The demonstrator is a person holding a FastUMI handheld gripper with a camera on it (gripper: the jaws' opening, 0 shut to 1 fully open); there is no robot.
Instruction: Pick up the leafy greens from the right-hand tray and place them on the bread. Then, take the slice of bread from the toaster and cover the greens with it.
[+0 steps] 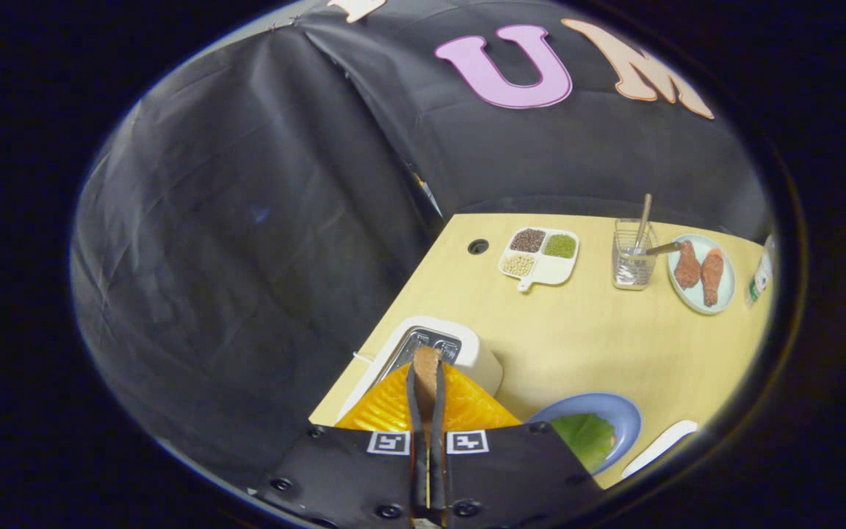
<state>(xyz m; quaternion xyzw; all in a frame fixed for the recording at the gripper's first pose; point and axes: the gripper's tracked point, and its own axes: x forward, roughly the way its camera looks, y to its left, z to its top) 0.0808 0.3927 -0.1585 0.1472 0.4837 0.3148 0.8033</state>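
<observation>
One slice of bread (427, 371), brown-crusted and seen edge-on, stands clamped between the gripper's (427, 386) two closed fingers, above the white toaster (478, 353) at the table's near left edge. Right of the fingers, a blue plate (617, 411) holds the leafy greens (584, 435). Bare pale wooden table (584, 338) stretches beyond to a divided bean tray (539, 256), a glass (632, 261) and a drumstick plate (702, 273).
</observation>
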